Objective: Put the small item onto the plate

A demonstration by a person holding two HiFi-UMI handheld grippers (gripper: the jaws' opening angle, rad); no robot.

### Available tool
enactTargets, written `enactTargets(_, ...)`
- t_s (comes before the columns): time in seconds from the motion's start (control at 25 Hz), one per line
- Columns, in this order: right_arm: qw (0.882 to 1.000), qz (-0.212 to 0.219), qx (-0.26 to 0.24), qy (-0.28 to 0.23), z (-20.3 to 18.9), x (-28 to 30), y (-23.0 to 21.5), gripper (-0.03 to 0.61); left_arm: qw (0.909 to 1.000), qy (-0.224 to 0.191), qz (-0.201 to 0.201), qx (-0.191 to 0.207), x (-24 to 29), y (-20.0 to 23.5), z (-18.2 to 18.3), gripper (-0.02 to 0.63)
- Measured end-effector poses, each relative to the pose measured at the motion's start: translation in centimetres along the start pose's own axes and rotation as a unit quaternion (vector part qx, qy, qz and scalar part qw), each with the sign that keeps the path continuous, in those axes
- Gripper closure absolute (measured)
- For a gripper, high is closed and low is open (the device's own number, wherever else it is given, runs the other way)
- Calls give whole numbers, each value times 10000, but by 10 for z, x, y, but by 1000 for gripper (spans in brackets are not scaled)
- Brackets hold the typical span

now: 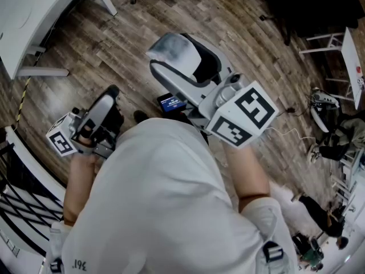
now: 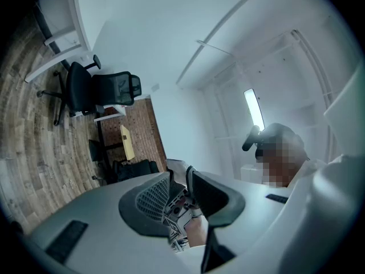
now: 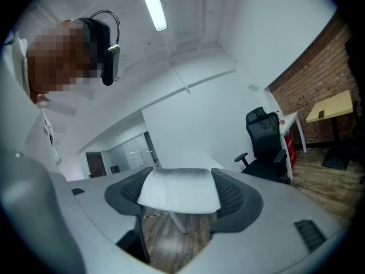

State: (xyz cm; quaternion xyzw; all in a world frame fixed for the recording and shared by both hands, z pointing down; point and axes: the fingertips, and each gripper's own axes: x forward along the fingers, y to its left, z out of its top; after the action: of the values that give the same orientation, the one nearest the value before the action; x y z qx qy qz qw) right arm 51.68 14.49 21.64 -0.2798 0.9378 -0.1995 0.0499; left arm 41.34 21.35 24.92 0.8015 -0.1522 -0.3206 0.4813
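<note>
Right gripper [image 3: 181, 173] jaws wide, clamped on small white item [image 3: 179, 190] that fills the gap between its 2 pads, held level at chest. Left gripper [image 2: 179, 174] jaws narrow, slim gap, nothing in it. Both close to person's white shirt [image 1: 159, 198], above wooden floor [image 1: 114, 50].

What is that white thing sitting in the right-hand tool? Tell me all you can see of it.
The white block is a flat, roughly rectangular slab, pale, with a faintly mottled surface that looks like foam. It lies level at the tip of the right tool, bridging its wide-set jaws, with one edge against each of the dark mesh pads. Nothing else appears to touch it.
</note>
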Motion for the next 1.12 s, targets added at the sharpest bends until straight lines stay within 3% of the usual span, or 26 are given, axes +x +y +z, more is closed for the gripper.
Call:
enactTargets(0.28, 9949, 274, -902, 353, -8, 11, 30, 261, 9996, 198, -196, 81, 23, -6, 2, 491)
enactTargets(0.48, 9935, 423, -975, 398, -15, 16, 45, 261, 9992, 258, -276, 143, 25, -14, 1, 492)
enactTargets(0.76, 9934, 211, -984, 544, -19, 11, 33, 261, 9995, -289, -12, 123, 7, -4, 13, 492)
enactTargets(1.12, 9930, 84, -1030, 570, -16, 12, 24, 261, 9980, -559, 244, 148, -8, 4, 16, 492)
